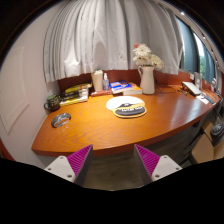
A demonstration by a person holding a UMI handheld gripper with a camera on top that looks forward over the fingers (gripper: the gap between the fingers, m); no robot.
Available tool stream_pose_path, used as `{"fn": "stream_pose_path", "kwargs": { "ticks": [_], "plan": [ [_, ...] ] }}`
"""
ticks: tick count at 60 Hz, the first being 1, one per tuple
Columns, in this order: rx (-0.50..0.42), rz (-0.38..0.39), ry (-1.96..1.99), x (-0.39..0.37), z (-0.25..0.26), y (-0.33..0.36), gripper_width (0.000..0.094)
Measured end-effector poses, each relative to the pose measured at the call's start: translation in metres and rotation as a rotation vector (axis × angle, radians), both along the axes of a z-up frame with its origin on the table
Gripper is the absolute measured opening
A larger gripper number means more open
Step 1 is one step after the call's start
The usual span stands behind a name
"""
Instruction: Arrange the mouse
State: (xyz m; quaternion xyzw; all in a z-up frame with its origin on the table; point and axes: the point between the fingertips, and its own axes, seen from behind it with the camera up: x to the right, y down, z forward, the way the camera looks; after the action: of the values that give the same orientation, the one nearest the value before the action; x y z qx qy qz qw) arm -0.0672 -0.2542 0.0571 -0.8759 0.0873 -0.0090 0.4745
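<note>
The gripper hung short of the wooden desk, its jaws spread wide with nothing between the magenta pads. The mouse sat well beyond the fingers on a round mouse pad near the desk's middle. Behind it stood a white vase of flowers (pale blooms), with a stack of books off to the left before the curtains.

Spread apart before the wooden desk: gripper, nothing between pink pads. Beyond, mouse on round mat; white vase behind.
</note>
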Motion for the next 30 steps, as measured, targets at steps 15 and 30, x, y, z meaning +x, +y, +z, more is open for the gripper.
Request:
{"fn": "stream_pose_path", "kwargs": {
  "ticks": [15,30],
  "plan": [
    [-0.077,0.183,0.050,-0.145,-0.057,0.045,0.0825],
    [-0.073,0.273,0.042,-0.233,-0.068,0.136,0.0822]
  ]
}}
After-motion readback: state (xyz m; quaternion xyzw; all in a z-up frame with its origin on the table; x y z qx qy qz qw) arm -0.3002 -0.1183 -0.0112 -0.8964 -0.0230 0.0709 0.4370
